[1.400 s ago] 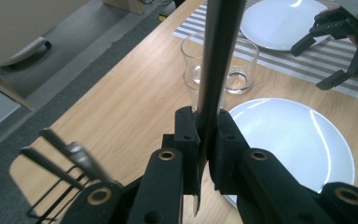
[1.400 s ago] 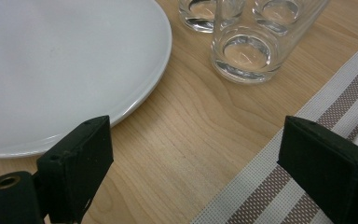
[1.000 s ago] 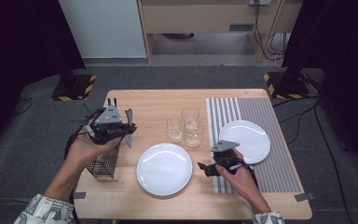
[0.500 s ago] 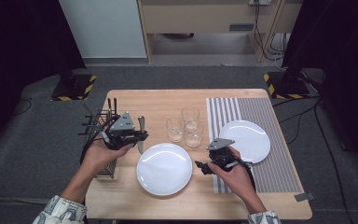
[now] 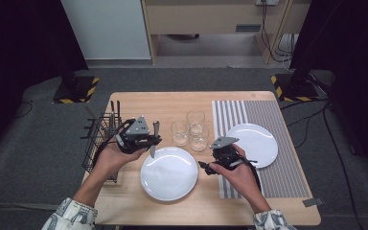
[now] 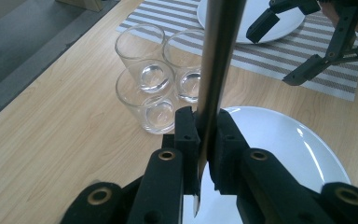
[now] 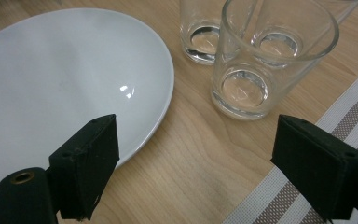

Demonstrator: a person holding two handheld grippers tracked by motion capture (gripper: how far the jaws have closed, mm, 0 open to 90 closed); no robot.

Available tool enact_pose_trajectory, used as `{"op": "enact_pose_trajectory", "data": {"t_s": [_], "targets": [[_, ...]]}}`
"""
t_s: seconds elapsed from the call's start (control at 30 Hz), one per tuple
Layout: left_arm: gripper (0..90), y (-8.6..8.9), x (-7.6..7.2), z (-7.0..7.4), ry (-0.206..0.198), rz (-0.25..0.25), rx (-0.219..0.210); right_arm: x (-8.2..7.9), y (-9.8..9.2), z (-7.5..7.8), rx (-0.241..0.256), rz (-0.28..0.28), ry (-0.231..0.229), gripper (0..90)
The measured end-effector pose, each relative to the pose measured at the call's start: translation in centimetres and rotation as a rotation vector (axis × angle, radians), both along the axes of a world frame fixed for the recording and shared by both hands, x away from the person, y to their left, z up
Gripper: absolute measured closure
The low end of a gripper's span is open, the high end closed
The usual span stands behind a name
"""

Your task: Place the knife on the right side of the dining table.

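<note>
Knife [image 6: 216,70]: smooth brushed metal, dull sheen. Left tool [image 6: 204,140]: matt black plastic, brass-coloured rivets. Desk [image 6: 65,121]: light wood, fine grain, satin. Nearer plate [image 7: 51,79], beside the knife: glossy white ceramic, highlights on it. Three glasses [image 6: 154,100] past that plate: clear, smooth. Placemat [image 5: 268,163] right of the glasses: woven striped cloth, matt. Cutlery rack [image 5: 98,139] left of the knife: black wire.

obstacles: three glasses [image 5: 191,129], rack [image 5: 100,139] | free: bare wood behind glasses
</note>
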State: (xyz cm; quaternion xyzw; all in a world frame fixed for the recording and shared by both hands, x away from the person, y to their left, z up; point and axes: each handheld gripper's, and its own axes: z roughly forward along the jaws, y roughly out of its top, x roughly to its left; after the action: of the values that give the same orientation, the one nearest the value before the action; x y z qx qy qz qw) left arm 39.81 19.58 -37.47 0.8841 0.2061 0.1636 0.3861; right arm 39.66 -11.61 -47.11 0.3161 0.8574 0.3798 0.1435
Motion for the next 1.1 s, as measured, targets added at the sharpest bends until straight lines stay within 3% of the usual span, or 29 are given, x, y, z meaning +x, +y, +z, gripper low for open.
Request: {"op": "enact_pose_trajectory", "data": {"t_s": [0.2, 0.37, 0.5, 0.67, 0.83, 1.0, 1.03, 1.1], "targets": [[82.5, 0.1, -0.1, 0.1, -0.003, -0.002, -0.009, 0.6, 0.4, 1.2, -0.009, -0.003, -0.007, 18.6], [82.5, 0.0, 0.1, 0.1, 0.000, -0.006, -0.004, 0.8, 0.7, 2.1, 0.015, 0.018, -0.016, 20.8], [82.5, -0.1, 0.3, -0.2, 0.008, -0.001, -0.008, 1.0, 0.6, 2.5, 0.045, 0.006, 0.010, 19.6], [82.5, -0.4, 0.4, -0.3, 0.012, -0.008, -0.012, 1.0, 0.6, 2.8, 0.041, 0.025, 0.002, 19.6], [82.5, -1.2, 0.2, -0.4, 0.010, -0.035, -0.013, 0.8, 1.5, 3.9, 0.076, 0.087, -0.007, 19.9], [82.5, -1.8, 0.0, -0.2, 0.016, -0.046, -0.016, 0.6, 1.9, 4.8, 0.085, 0.120, -0.028, 30.4], [82.5, -2.1, -0.3, 0.0, 0.014, -0.054, -0.015, 0.6, 2.3, 5.1, 0.081, 0.145, -0.027, 35.8], [82.5, -2.2, -0.4, 0.0, 0.011, -0.056, -0.012, 0.5, 2.5, 5.3, 0.077, 0.157, -0.030, 37.4]]}}
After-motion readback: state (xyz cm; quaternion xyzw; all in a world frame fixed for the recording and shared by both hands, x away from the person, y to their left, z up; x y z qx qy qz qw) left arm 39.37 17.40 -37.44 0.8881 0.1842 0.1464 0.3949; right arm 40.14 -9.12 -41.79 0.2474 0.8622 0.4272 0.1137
